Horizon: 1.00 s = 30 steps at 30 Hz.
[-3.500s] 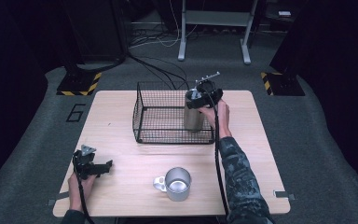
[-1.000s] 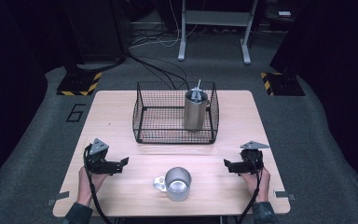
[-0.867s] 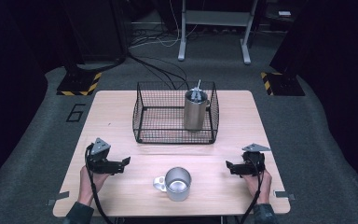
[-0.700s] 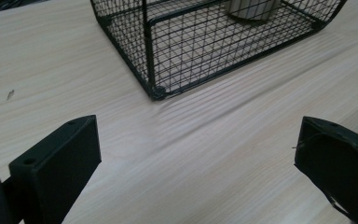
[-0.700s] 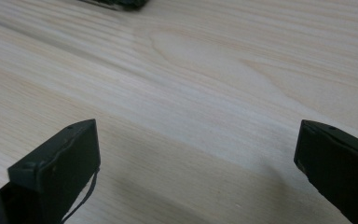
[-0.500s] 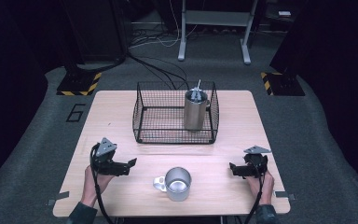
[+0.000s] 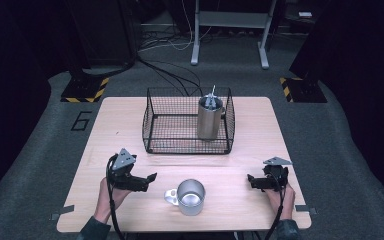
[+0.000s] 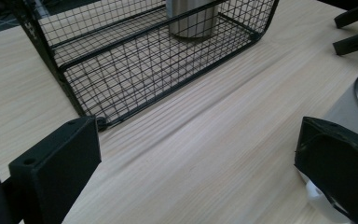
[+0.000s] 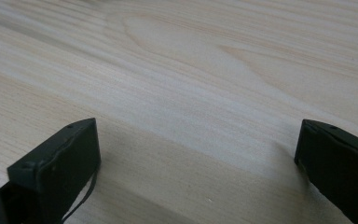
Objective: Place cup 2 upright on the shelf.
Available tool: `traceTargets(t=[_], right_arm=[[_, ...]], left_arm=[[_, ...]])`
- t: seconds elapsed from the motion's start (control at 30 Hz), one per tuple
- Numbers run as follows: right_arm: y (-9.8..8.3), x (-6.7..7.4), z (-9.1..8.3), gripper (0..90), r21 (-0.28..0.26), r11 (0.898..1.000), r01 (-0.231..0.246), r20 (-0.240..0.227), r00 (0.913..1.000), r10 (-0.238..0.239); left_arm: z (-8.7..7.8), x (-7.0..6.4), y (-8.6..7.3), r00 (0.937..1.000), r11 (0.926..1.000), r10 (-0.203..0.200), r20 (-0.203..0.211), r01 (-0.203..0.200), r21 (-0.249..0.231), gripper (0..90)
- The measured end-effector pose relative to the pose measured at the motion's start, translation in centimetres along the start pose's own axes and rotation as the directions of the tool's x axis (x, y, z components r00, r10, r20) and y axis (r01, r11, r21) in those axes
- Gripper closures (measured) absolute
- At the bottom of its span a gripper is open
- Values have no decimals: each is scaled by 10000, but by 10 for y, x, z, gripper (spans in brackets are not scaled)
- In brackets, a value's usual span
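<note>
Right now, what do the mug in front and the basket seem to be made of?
The mug looks like brushed steel: dull silver-grey sheen, though a white patch shows by its base. The basket seems to be black-coated wire: thin dark rods crossed in an open see-through grid.

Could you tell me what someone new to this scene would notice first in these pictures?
The black wire basket at the table's far middle stands out, with a tall steel tumbler upright in its right end. Next comes the steel mug near the front edge, midway between the two hand-held grippers. The left gripper points at the mug with fingers wide open; the right gripper, also open, holds nothing.
</note>
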State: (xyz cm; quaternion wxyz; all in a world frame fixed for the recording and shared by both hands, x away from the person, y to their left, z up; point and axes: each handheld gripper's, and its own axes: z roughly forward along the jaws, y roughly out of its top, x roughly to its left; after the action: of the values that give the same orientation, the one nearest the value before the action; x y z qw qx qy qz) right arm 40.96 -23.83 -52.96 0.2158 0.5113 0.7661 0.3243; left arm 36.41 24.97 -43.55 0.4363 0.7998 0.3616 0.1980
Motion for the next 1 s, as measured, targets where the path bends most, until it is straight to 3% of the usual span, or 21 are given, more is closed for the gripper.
traceTargets(t=[0.2,0.43,0.57,0.77,0.93,1.0], right_arm=[[0,0,0,0,-4,10000,-20,19,10000,20],[2,0,2,0,-29,10000,5,-67,10000,-5],[2,-1,2,0,-23,10000,12,-85,10000,-12],[2,-1,2,0,-31,10000,7,-94,10000,-7],[2,-1,2,0,-31,10000,3,-85,10000,-4],[2,-1,2,0,-33,10000,-4,-86,10000,3]], left_arm=[[2,-8,2,9999,9999,13,146,-11,-100,2],[6,-19,4,9983,9999,59,587,-50,-140,2],[10,-30,7,9956,9996,281,892,-278,-45,2],[13,-40,12,9940,9985,514,968,-495,-216,1],[14,-52,19,9895,9976,660,1288,-627,-301,1],[16,-59,22,9822,9974,650,1765,-583,-426,1]])
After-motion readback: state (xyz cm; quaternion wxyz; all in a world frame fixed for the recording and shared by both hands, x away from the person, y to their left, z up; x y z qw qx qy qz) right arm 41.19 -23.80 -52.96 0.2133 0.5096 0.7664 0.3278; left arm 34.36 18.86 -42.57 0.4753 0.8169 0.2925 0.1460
